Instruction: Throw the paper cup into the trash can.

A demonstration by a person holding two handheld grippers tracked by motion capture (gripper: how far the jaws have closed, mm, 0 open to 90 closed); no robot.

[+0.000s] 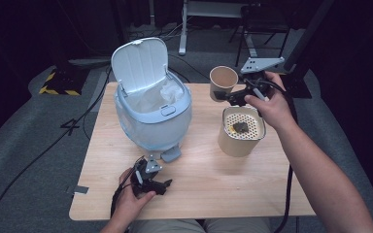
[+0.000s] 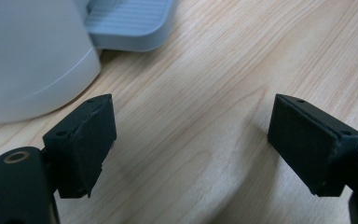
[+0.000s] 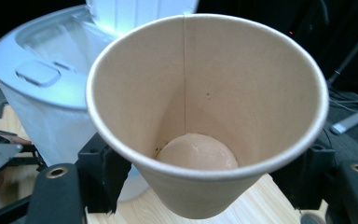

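Observation:
A brown paper cup [image 1: 223, 78] hangs above the table's far right, and my right gripper [image 1: 231, 97] is shut on its lower wall. In the right gripper view the cup [image 3: 205, 93] is empty and tilts towards the camera, a jaw pressed against each side. Just below it stands a beige tub [image 1: 239, 141] whose perforated top carries a dark lump [image 1: 240, 127]. A pale blue pedal bin [image 1: 153, 114] stands at centre left with its lid [image 1: 140, 63] up and a white liner inside. My left gripper [image 1: 161, 185] rests open on the wood beside the bin's pedal [image 1: 171, 154], nothing between its jaws.
The wooden table [image 1: 213, 189] has bare surface along its front and right. In the left gripper view the bin wall [image 2: 28, 56] and pedal [image 2: 128, 23] lie close ahead. Dark floor, cables and stand legs surround the table.

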